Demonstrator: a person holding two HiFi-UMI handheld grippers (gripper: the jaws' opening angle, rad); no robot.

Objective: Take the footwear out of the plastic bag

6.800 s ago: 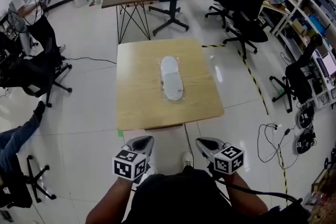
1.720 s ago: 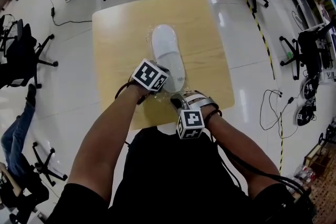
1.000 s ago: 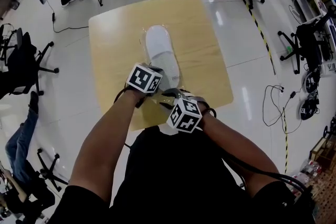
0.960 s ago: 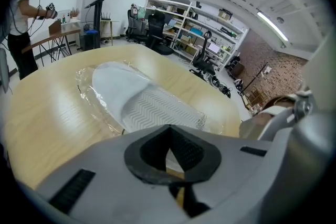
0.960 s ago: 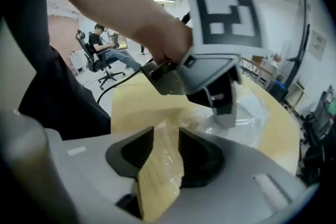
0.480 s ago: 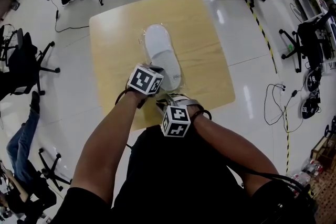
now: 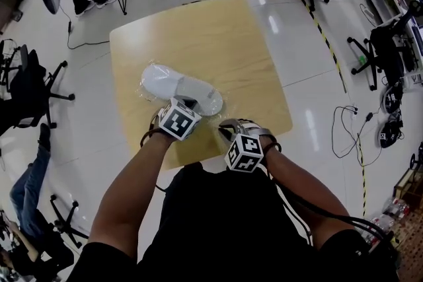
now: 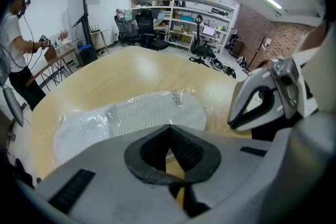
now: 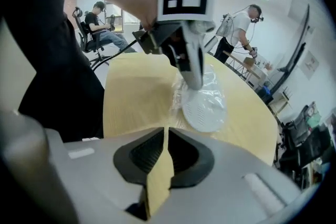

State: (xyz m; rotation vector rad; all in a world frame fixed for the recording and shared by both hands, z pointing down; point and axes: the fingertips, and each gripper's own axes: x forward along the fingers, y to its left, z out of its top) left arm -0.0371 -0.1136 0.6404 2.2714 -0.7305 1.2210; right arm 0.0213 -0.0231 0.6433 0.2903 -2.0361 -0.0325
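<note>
wooden surface (image 7: pixel 225 36) carrying one bagged slipper

the pale, round-cornered surface is standing on a glossy white floor (image 7: pixel 317 76), and light is glaring off its far right part. a clear, crinkled plastic bag (image 7: pixel 147 95) is lying flat on the near left part, close to the near edge. a white slipper (image 7: pixel 177 86) is sitting inside the bag, running left to right across the head view.
</note>
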